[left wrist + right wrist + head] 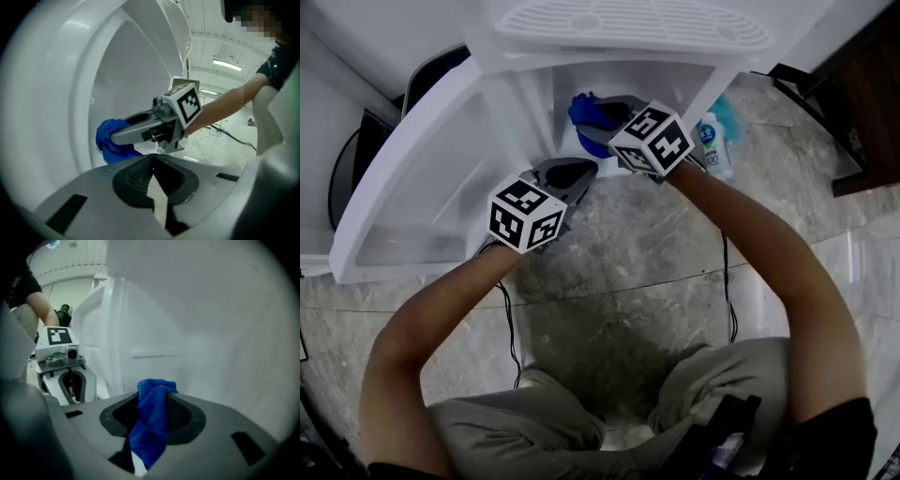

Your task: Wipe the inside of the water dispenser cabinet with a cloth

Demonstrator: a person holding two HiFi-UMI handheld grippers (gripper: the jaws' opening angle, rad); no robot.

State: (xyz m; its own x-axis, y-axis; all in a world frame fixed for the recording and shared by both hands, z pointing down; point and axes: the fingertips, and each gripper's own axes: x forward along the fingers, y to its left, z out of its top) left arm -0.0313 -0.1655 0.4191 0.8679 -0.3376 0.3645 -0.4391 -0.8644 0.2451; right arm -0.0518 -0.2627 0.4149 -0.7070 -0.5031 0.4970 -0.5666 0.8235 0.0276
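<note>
The door (403, 178) of the water dispenser cabinet (539, 94) stands swung open to the left, and the person crouches on the stone floor (619, 272) in front of it with both arms reaching in. The right claw (152, 416) is clamped on a bunched blue cloth (157, 399), which sticks out past its tips and hangs down between them. It is well inside the cabinet's opening, pointed at a white inner wall. From the left gripper view the cloth seems to meet the wall near the front edge of the opening, though I can't be sure it presses on it. The left claw (152, 180) is closed with nothing in it and hangs just at the cabinet's lower front edge, beside the right one, doing no work that I can see. A bottle (712, 141) stands on the floor by the cabinet's right outer corner. I'd say the wiping is under way but not far along. The walls look evenly white, so nothing shows which parts are done. The back, the sides and the bottom of the cabinet likely remain to be covered.
</note>
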